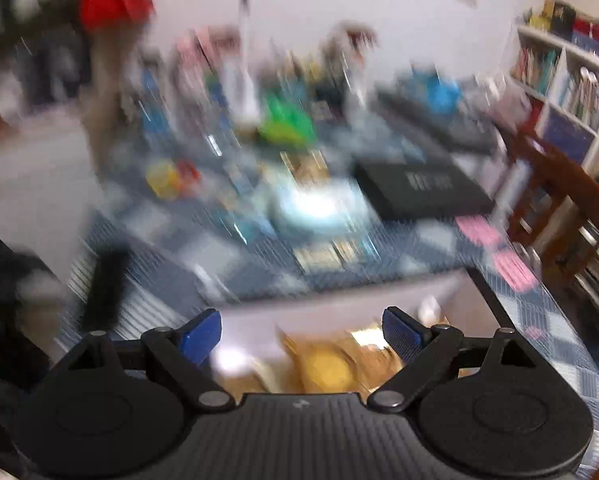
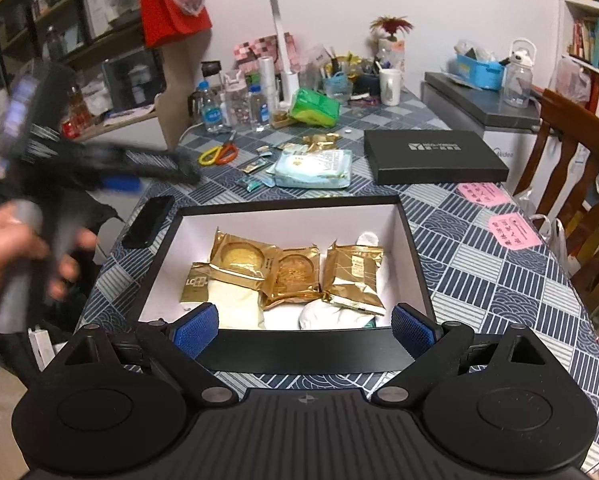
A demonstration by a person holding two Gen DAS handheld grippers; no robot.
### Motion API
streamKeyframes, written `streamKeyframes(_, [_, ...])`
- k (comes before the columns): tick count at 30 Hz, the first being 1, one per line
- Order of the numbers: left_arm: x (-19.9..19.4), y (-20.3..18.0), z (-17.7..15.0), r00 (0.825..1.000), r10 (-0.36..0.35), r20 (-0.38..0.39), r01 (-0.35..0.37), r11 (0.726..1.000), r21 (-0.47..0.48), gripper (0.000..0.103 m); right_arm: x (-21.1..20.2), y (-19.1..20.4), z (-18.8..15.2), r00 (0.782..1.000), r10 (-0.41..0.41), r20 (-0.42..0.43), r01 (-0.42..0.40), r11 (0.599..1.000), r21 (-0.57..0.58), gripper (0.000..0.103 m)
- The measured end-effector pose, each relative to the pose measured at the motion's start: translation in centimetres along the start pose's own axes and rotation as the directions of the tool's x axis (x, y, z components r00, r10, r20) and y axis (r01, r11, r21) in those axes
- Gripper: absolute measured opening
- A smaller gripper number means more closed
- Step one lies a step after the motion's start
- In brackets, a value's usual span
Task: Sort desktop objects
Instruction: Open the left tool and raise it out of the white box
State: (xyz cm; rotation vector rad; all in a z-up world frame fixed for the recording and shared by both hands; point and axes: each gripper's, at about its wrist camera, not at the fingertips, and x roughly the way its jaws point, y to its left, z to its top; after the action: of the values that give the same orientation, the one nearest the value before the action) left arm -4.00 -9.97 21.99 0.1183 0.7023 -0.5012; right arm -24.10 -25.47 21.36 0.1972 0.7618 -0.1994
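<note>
Open black cardboard box: gold foil snack packets gathered inside, sorting bin on checked worktop. Right tool: released, empty, poised over box. Left tool: released, empty, blurred.

Both grippers, left and right, hold jaws apart.

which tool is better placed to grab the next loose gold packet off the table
Left, probably. The left tool, open and blurred, sits out over the table near the loose gold packet. The right tool hangs open behind the box.
</note>
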Motion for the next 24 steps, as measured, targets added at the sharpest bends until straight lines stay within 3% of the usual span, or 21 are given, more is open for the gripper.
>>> streamKeyframes(1, [-2.1, 0.2, 0.1, 0.995, 0.048, 0.088, -0.049, 0.999, 0.01, 0.103, 0.0, 0.2, 0.0, 1.0, 0.001, 0.0, -0.001, 1.0, -0.007, 0.094])
streamKeyframes(2, [-4.4, 0.5, 0.0, 0.976, 0.097, 0.195, -0.102, 0.995, 0.017, 0.103, 0.1, 0.5, 0.1, 1.0, 0.002, 0.0, -0.002, 1.0, -0.014, 0.094])
streamKeyframes(3, [-6.5, 0.8, -0.5, 0.94, 0.161, 0.301, -0.17, 0.985, 0.004, 0.103, 0.1, 0.7, 0.1, 1.0, 0.004, 0.002, -0.004, 1.0, -0.022, 0.094])
streamKeyframes(6, [-9.7, 1.6, -2.8, 0.811, 0.401, 0.426, -0.352, 0.916, -0.191, 0.103, 0.1, 1.5, 0.3, 1.0, 0.013, 0.001, -0.013, 0.999, -0.043, 0.094])
streamKeyframes(8, [-9.2, 3.5, -3.7, 0.863, 0.387, 0.326, -0.306, 0.912, -0.273, 0.103, 0.2, 2.1, 0.4, 1.0, 0.019, 0.0, -0.019, 0.998, -0.058, 0.094])
streamKeyframes(9, [-8.5, 4.1, -3.9, 0.892, 0.364, 0.269, -0.296, 0.919, -0.261, 0.103, 0.2, 2.3, 0.5, 1.0, 0.022, 0.0, -0.022, 0.998, -0.067, 0.094])
streamKeyframes(13, [-6.5, 4.4, -5.5, 0.943, 0.309, 0.121, -0.279, 0.935, -0.219, 0.103, 0.5, 3.2, 0.8, 1.0, 0.024, -0.009, -0.025, 0.996, -0.083, 0.094])
streamKeyframes(16, [-5.5, 4.5, -6.7, 0.964, 0.261, 0.044, -0.245, 0.942, -0.229, 0.103, 0.6, 3.7, 0.8, 1.0, 0.024, -0.019, -0.025, 0.996, -0.086, 0.094])
streamKeyframes(22, [-5.9, 3.9, -7.8, 0.97, 0.231, 0.072, -0.203, 0.938, -0.28, 0.103, 0.3, 4.5, 0.5, 1.0, 0.018, -0.018, -0.019, 0.996, -0.089, 0.094])
streamKeyframes(23, [-5.9, 3.6, -7.8, 0.972, 0.226, 0.067, -0.2, 0.942, -0.269, 0.103, 0.2, 4.6, 0.5, 1.0, 0.016, -0.016, -0.018, 0.996, -0.085, 0.094])
streamKeyframes(24, [-5.4, 3.0, -7.4, 0.977, 0.212, 0.023, -0.204, 0.96, -0.193, 0.103, 0.1, 4.6, 0.5, 1.0, 0.015, -0.015, -0.016, 0.997, -0.082, 0.094])
